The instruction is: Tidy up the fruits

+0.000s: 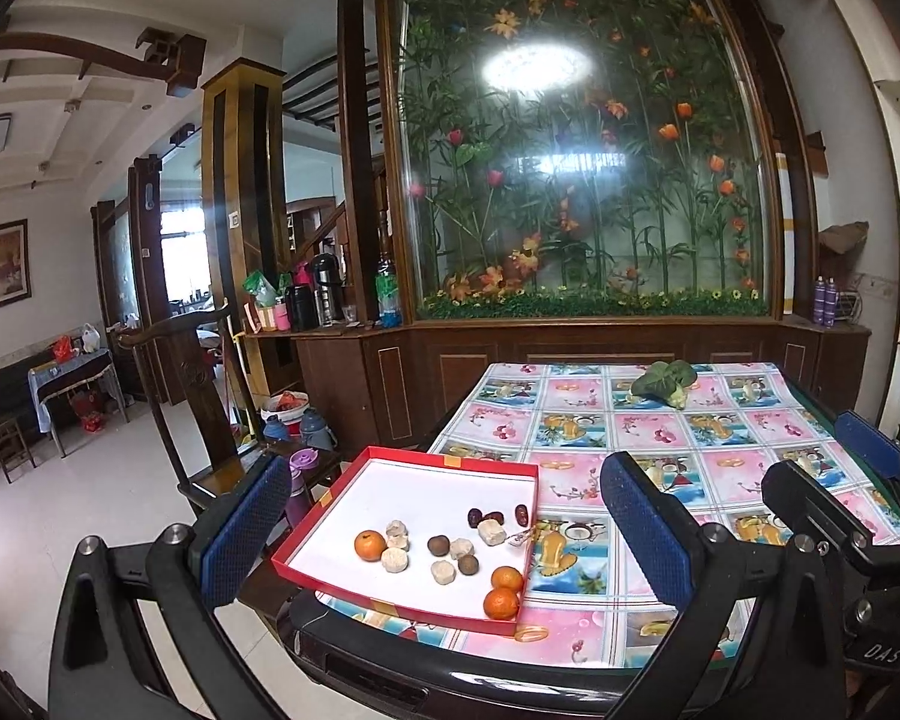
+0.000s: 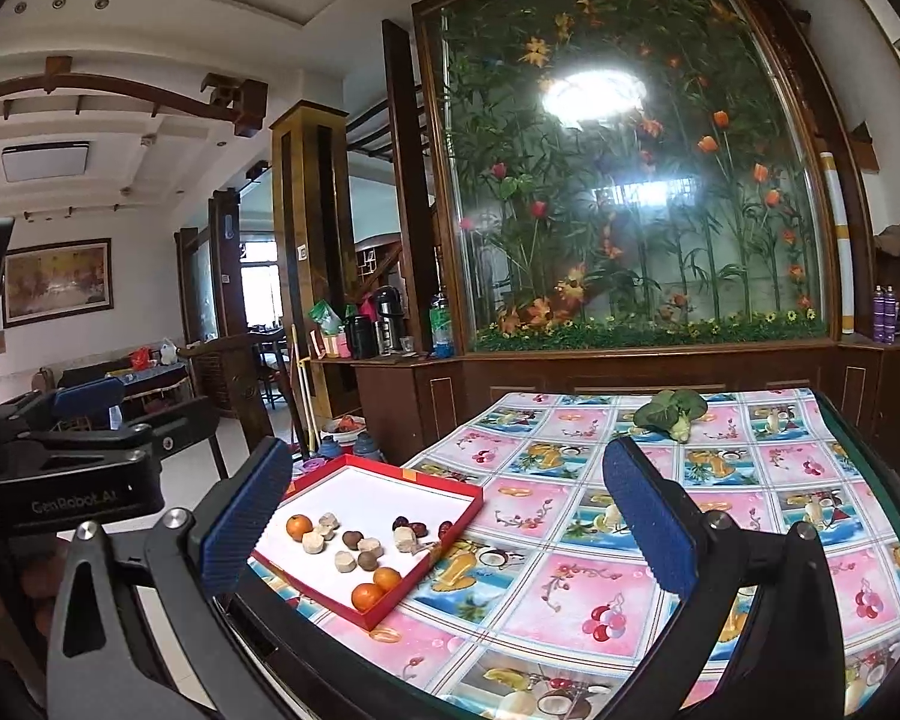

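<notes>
A red tray (image 1: pixel 528 531) of oranges (image 1: pixel 370 545), brown fruits and pale cakes sits at the near-left corner of a bench (image 2: pixel 570 540) covered in fruit-print cloth. The left gripper (image 1: pixel 444 531) and right gripper (image 2: pixel 450 519) hover above, fingers spread wide and empty; the tray lies between the left gripper's fingers in its view.

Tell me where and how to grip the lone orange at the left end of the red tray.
Take the lone orange across its widest middle, coming from above with the left gripper, probably. It is round, so any axis works, but pale cakes sit close on its right; set the fingers front-to-back, clear of them.
</notes>
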`<state>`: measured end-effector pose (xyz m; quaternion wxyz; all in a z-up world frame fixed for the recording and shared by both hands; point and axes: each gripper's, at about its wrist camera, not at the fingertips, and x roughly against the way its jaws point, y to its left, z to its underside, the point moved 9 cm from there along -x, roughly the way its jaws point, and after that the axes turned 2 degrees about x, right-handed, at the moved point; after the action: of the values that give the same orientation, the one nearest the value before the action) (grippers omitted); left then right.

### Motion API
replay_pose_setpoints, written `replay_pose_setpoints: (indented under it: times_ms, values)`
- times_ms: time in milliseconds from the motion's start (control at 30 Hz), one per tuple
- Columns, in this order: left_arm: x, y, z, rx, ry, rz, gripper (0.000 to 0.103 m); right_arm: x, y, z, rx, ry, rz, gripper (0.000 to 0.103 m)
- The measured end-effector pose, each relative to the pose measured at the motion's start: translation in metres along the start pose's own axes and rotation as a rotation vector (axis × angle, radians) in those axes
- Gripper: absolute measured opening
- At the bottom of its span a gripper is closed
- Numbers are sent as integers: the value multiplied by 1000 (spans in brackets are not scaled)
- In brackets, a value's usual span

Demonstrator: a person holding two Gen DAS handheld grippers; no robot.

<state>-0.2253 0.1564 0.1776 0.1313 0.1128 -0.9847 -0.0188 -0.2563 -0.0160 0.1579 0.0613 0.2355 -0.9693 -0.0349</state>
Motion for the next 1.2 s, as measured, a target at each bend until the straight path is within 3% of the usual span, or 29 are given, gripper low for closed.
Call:
replay_pose_setpoints:
  times_ms: [333,1200]
  values:
    - [9,20,2,24,-24,-50,103,-2,17,1,-15,-3,2,103]
    - [0,35,19,39,32,-46,103,-17,44,28,61,70,0,103]
